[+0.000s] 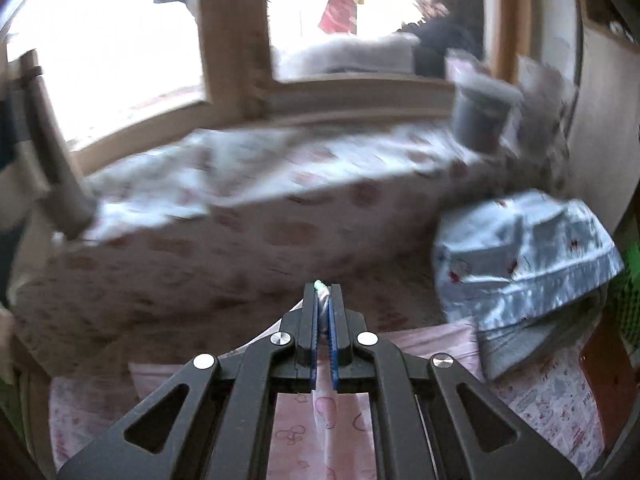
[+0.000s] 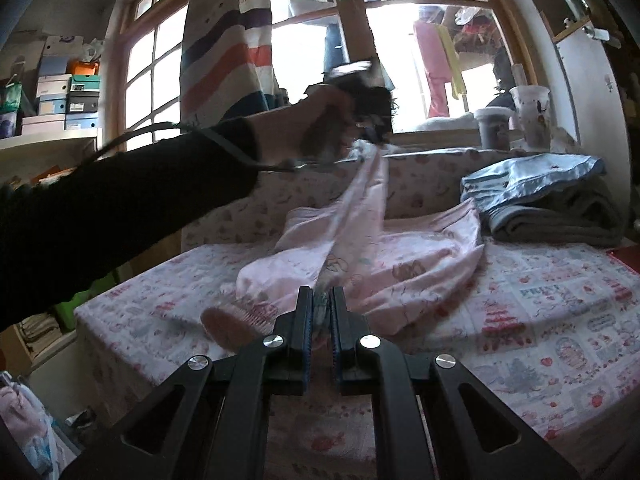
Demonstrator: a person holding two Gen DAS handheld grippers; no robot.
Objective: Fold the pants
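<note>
Pale pink printed pants [image 2: 400,256] lie bunched on the patterned bed. My left gripper [image 1: 323,290] is shut on a fold of them; the pink cloth [image 1: 320,428] hangs below its jaws. In the right wrist view that left gripper [image 2: 370,132] is blurred and high over the bed, and a strip of the pants stretches from it down to the heap. A black sleeve [image 2: 120,208] reaches in from the left behind it. My right gripper [image 2: 321,300] is shut on the near edge of the pants.
A folded light-blue garment [image 2: 532,180] lies on a grey folded one [image 2: 560,216] at the bed's right. Two cups [image 2: 530,116] stand on the window ledge. Shoe boxes [image 2: 60,96] fill shelves at the left. A striped cloth [image 2: 228,40] hangs by the window. The bedsheet [image 2: 540,320] spreads to the right.
</note>
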